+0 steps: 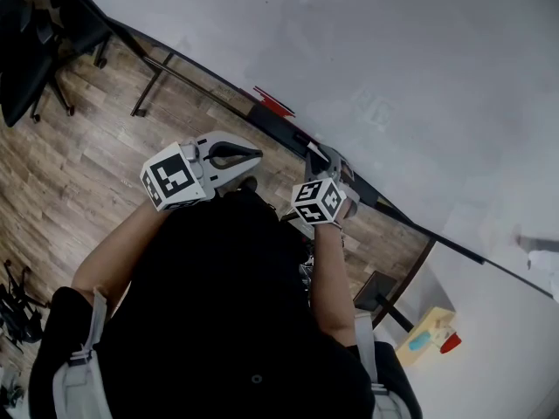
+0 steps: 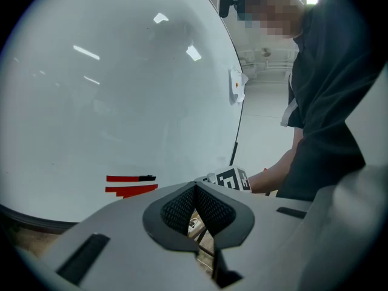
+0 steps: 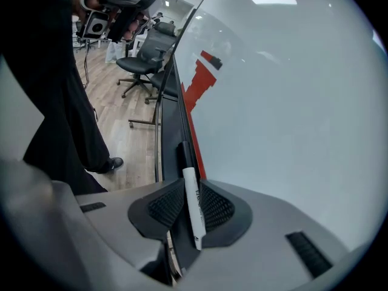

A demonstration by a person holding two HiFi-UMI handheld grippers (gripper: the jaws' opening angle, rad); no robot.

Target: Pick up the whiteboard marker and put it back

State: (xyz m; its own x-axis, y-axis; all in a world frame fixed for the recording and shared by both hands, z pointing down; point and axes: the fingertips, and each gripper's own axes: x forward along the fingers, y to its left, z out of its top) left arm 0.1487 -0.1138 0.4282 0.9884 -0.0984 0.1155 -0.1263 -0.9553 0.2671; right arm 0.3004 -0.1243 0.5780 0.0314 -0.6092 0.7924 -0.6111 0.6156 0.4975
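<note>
Clamping the whiteboard marker [image 3: 195, 214] in the right gripper [image 3: 189, 193], jaws half closed and pressing both its sides, capped end lying in the tray [image 3: 173, 120] under the whiteboard [image 3: 291, 102]: pick-up underway. Holding the left gripper [image 2: 195, 193] shut and empty, facing the whiteboard. Next, probably lifting straight off the tray.

The right gripper [image 3: 193, 187] is grey, its ribbed pads [image 3: 217, 208] black, its cube [image 1: 318, 201] black-and-white squares. Between the pads, a white marker [image 3: 194, 210], black-capped. Ahead, a white board [image 3: 291, 90] with red strokes [image 3: 195, 85], black tray [image 3: 173, 132]; leftward, brown wood-grain floor [image 3: 130, 138].
</note>
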